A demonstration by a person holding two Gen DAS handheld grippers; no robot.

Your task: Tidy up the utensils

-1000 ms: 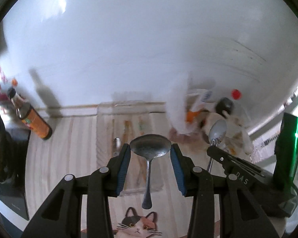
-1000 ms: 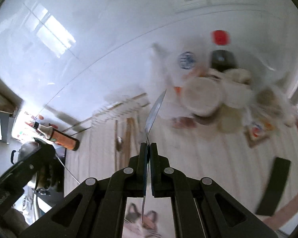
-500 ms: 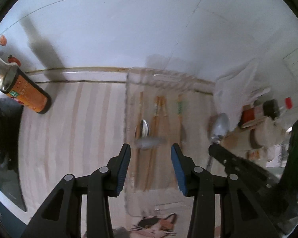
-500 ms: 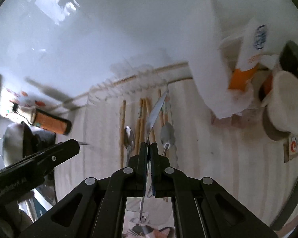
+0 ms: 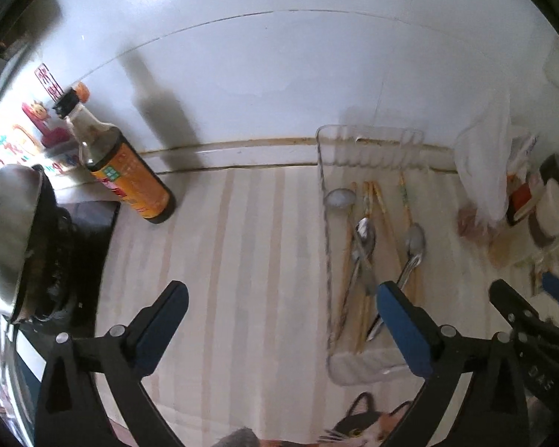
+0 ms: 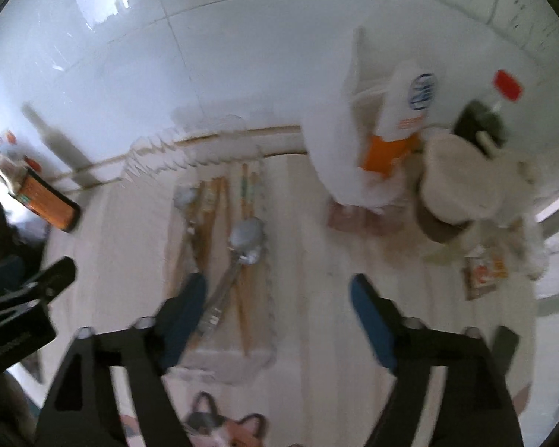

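Three metal spoons lie in the clear plastic tray (image 5: 369, 367) among several pairs of wooden chopsticks (image 5: 378, 201). The left wrist view shows a round-bowled spoon (image 5: 340, 198) at the tray's 11 o'clock corner, a long-handled spoon (image 5: 365, 236) near the middle and a third spoon (image 5: 415, 240) toward 3 o'clock, its handle running down under the left gripper's near finger.

The left gripper (image 5: 279, 307) has just been opening and its jaws now stand wide apart with nothing between them. The right gripper (image 6: 277, 300) has also just been opening; its jaws are apart and empty, the tray lying at its 10 o'clock.

The spoons look light, stiff and slick, so a pinch across the narrow handle, close to the bowl, would likely hold best; the polished bowl would probably slip. The chopsticks are thin and light, likely to roll, and best taken near mid-length. The tray seems thin-walled and may slide if nudged.

All this rests on a pale striped counter (image 5: 242, 260) against a white tiled wall. A soy sauce bottle (image 5: 130, 178) stands at 10 o'clock in the left view, a steel pot (image 5: 7, 231) at 9 o'clock, and bottles and plastic bags crowd 3 o'clock.
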